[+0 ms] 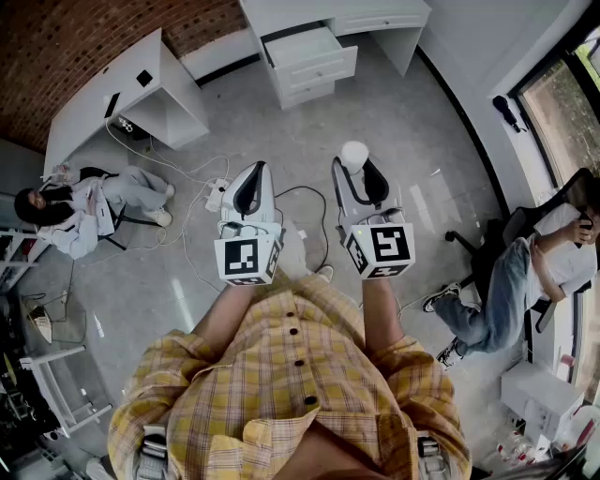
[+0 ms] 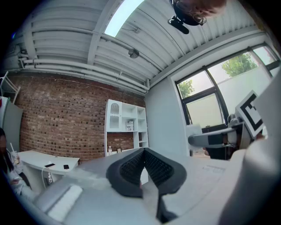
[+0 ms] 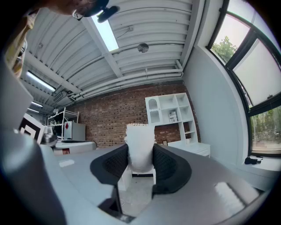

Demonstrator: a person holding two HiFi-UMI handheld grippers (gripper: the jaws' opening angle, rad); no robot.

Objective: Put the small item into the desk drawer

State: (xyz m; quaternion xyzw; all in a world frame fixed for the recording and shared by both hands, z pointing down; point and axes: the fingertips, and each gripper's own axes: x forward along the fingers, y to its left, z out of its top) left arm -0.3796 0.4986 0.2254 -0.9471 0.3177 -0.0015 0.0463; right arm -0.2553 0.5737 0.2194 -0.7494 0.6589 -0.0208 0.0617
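Note:
In the head view both grippers are held level in front of a person in a yellow plaid shirt. My right gripper (image 1: 360,171) (image 3: 140,163) is shut on a small white item (image 1: 353,155) (image 3: 140,147), which stands upright between the black pads and sticks out above them. My left gripper (image 1: 251,176) (image 2: 144,154) is shut with nothing in it; its pads meet at the tips. Across the floor ahead, a white desk (image 1: 389,17) stands by the wall with its top drawer (image 1: 309,47) pulled open.
A second white desk (image 1: 103,89) stands at the left by the brick wall. One person (image 1: 80,211) sits at the left, another (image 1: 520,272) in a chair at the right. Cables and a power strip (image 1: 217,192) lie on the floor. A white shelf unit (image 3: 169,115) stands against the brick wall.

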